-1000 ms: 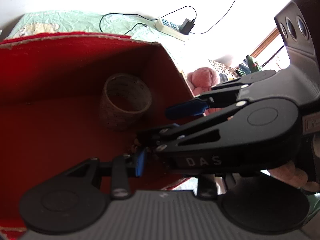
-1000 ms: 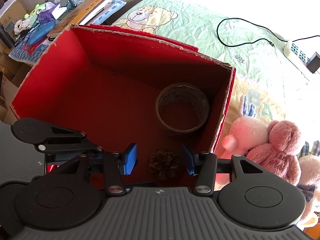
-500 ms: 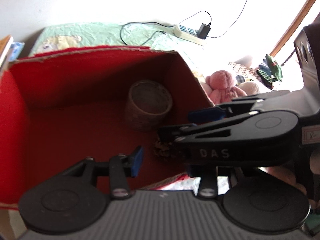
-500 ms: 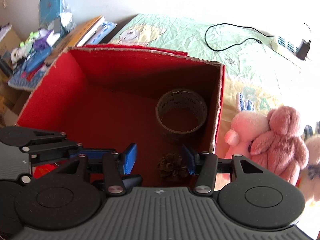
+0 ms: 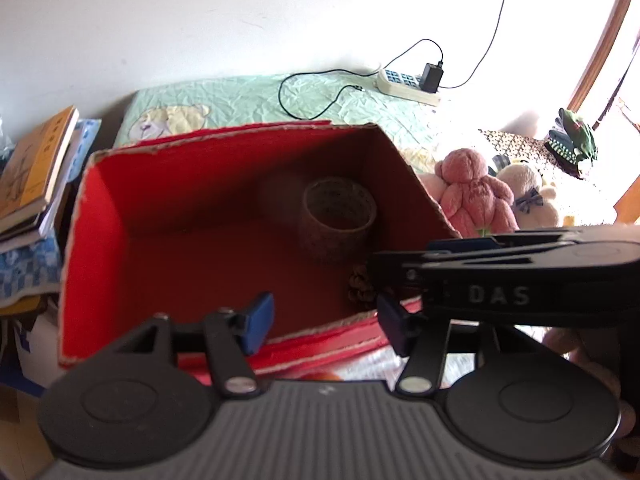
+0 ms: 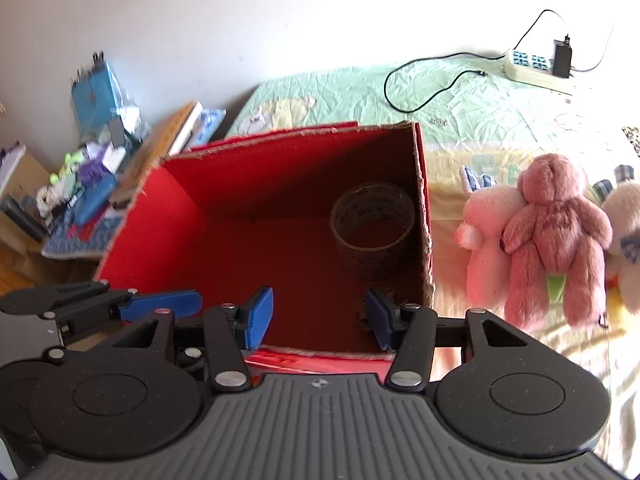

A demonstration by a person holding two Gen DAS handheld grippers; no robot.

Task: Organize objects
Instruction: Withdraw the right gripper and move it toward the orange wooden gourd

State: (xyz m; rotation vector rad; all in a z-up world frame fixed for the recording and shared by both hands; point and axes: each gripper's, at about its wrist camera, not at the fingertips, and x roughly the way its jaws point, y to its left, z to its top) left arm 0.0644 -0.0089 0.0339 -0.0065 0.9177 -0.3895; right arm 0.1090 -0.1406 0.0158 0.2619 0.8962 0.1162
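Note:
A red open box (image 5: 100,216) (image 6: 132,232) stands on the bed. Inside it a roll of brown tape (image 5: 338,216) (image 6: 374,228) stands by the right wall, and a pine cone (image 5: 360,288) (image 6: 362,316) lies at the front right corner, partly hidden. My left gripper (image 5: 324,322) is open and empty above the box's front edge. My right gripper (image 6: 318,318) is open and empty, also at the front edge; it crosses the left wrist view at the right (image 5: 500,276).
Plush toys lie right of the box: a pink bear (image 5: 476,196) (image 6: 556,236) and paler ones (image 6: 486,252). A power strip with cable (image 5: 408,84) (image 6: 540,66) lies at the back. Books (image 5: 32,164) and clutter (image 6: 92,176) stack at the left.
Both grippers have pulled back and up out of the box, staying open. The pine cone stays on the box floor. More of the room shows now.

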